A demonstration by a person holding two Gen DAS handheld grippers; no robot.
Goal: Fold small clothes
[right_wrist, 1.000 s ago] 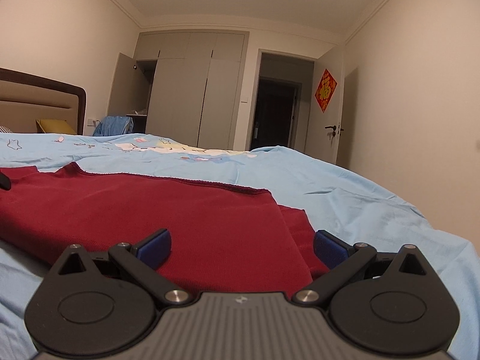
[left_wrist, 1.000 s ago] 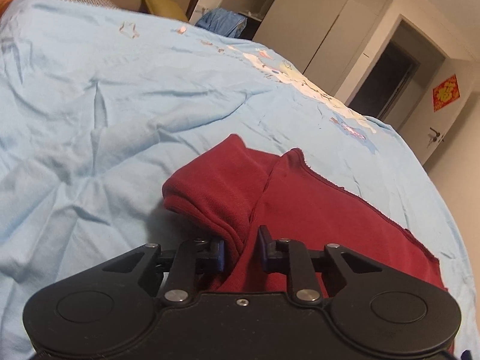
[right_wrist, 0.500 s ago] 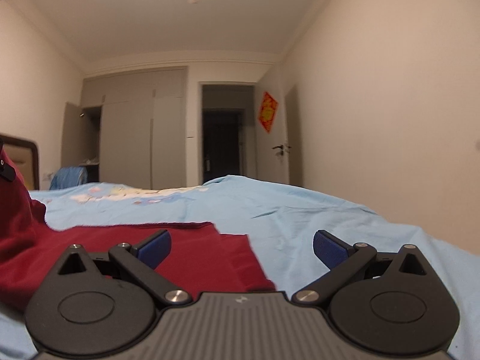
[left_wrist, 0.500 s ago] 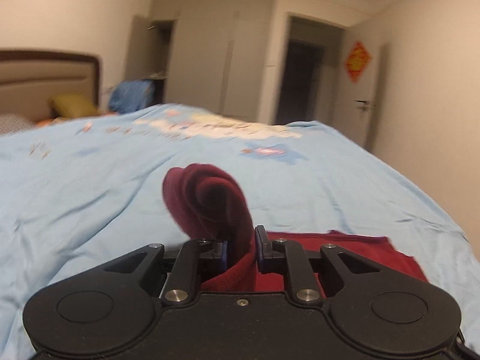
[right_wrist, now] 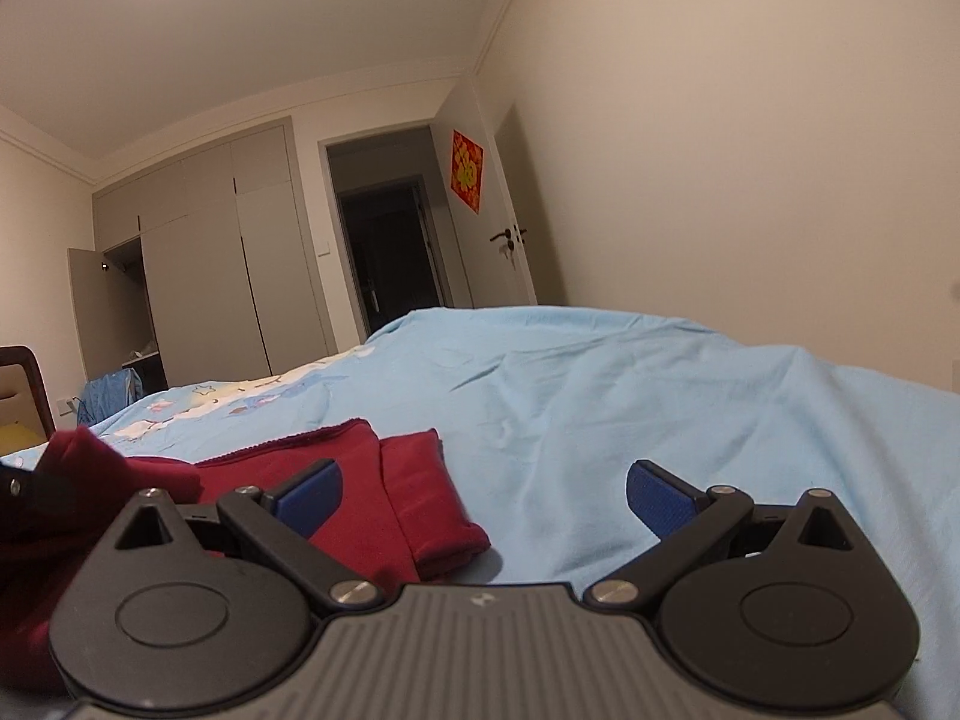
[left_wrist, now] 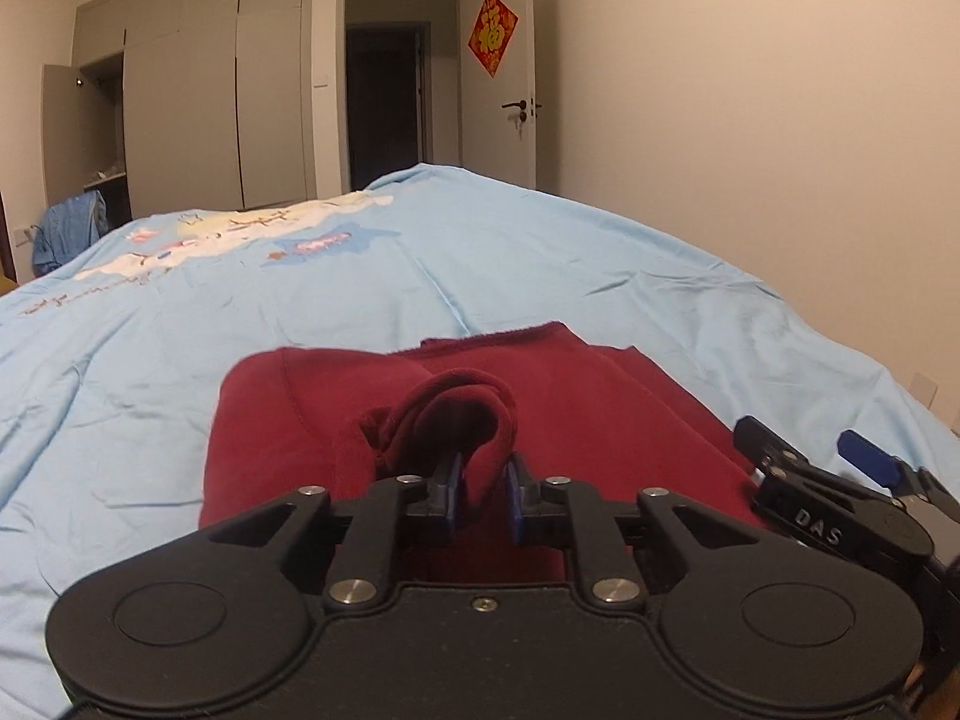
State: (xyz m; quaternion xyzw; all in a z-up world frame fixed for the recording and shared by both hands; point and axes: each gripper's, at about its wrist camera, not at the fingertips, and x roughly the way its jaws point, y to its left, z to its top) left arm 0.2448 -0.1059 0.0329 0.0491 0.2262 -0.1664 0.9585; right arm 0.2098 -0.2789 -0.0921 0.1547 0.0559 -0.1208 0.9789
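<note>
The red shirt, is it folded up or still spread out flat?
Partly folded. The red shirt lies doubled on the bed, with one bunched end pinched in the left gripper.

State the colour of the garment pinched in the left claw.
Dark red garment; clearest in the left wrist view.

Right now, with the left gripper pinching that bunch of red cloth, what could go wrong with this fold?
1. The left gripper holds only a bunched wad of the red garment, so releasing may leave a lump.
2. The right gripper is open, pinning nothing, so the layers beneath could drag across the blue bedsheet.
</note>
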